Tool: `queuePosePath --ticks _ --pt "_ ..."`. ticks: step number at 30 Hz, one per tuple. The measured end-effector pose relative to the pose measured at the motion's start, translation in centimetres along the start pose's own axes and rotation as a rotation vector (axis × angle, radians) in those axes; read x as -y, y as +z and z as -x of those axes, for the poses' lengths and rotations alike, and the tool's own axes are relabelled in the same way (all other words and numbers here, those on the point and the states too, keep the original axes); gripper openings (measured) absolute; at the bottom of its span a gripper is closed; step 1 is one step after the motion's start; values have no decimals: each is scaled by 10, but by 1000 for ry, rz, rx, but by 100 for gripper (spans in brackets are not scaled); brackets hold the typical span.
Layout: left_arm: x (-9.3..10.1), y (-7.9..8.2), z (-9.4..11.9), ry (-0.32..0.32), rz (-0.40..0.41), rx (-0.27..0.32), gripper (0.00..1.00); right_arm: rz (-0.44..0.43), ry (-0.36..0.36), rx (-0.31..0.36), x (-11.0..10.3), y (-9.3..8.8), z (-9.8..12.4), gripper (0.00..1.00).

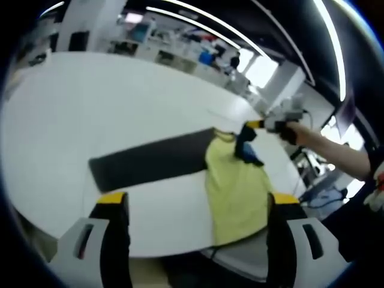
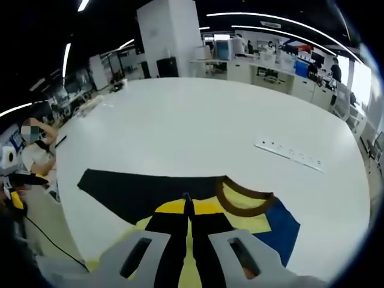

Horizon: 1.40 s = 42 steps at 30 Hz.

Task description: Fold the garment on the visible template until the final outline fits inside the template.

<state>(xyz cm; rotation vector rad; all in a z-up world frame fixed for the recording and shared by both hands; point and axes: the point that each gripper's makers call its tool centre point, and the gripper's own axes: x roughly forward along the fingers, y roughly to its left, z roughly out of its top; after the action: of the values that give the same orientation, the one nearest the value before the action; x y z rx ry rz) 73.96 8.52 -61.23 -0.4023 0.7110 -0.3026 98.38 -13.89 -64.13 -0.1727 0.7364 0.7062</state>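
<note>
Open table [image 2: 198,126] around; only a power strip [image 2: 289,152] intrudes.

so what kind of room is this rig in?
Looks like an open-plan office or lab: a big white table, desks with monitors behind it, ceiling strip lights, and a seated person off to the side.

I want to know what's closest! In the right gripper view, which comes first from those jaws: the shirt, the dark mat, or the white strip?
1. Shirt, pinched right at the jaws.
2. Dark mat, just beyond, spreading left.
3. White strip, farther out, right.
</note>
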Motion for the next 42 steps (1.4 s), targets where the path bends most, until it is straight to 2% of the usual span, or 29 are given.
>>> queuePosePath --ticks 13,22,33,36,39,42 --pt "-3 -5 -5 0 1 -28 91 4 31 -91 -21 -30 -35 2" --pt "-8 -9 -6 7 16 -35 91 3 43 -114 -25 -35 -45 2" --pt "-12 -15 -8 10 32 -46 91 -7 69 -150 -41 -48 -62 2" --pt "-15 -16 -7 13 36 -49 91 -42 71 -156 -42 -51 -65 2" --pt "-18 -19 -7 17 43 -52 90 -114 70 -152 -46 -53 -69 2" --pt "-19 -21 -9 18 48 -57 90 -140 65 -147 -51 -56 -72 2"
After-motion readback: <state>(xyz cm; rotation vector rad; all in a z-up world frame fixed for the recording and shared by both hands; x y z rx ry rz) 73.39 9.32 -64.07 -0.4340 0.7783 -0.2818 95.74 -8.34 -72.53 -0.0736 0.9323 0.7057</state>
